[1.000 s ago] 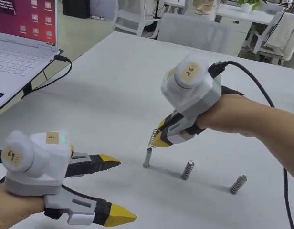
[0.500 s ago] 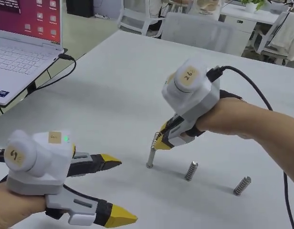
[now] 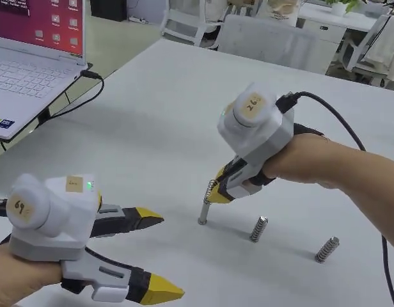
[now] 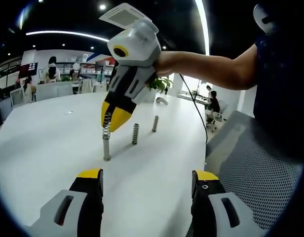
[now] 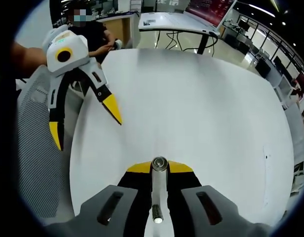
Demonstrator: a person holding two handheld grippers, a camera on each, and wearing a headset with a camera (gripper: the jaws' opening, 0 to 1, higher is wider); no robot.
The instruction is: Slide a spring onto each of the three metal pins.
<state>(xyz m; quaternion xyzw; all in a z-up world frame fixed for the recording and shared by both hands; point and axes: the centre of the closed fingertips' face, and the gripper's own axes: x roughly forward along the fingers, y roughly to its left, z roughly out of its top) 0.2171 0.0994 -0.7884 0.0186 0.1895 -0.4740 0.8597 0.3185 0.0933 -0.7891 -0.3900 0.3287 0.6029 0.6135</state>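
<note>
A bare metal pin (image 3: 202,213) stands upright on the white table (image 3: 152,128). Just above its top hangs a small spring (image 3: 210,190), tilted, with my right gripper (image 3: 217,192) shut on its upper part. In the right gripper view the spring (image 5: 159,163) is seen end-on between the yellow tips. To the right stand two more pins, each wearing a spring (image 3: 258,228) (image 3: 327,249). My left gripper (image 3: 160,256) rests open at the near left, nothing between its fingers. In the left gripper view the spring (image 4: 106,126) lines up over the pin (image 4: 106,148).
An open laptop (image 3: 31,57) sits at the far left with a black cable (image 3: 75,96) running off the table edge. A black cable (image 3: 338,109) trails from the right gripper. Chairs (image 3: 267,38) stand beyond the far edge.
The head view has shifted slightly. My right gripper still holds the spring just over the bare pin, perhaps a touch lower. The left gripper has stayed put.
</note>
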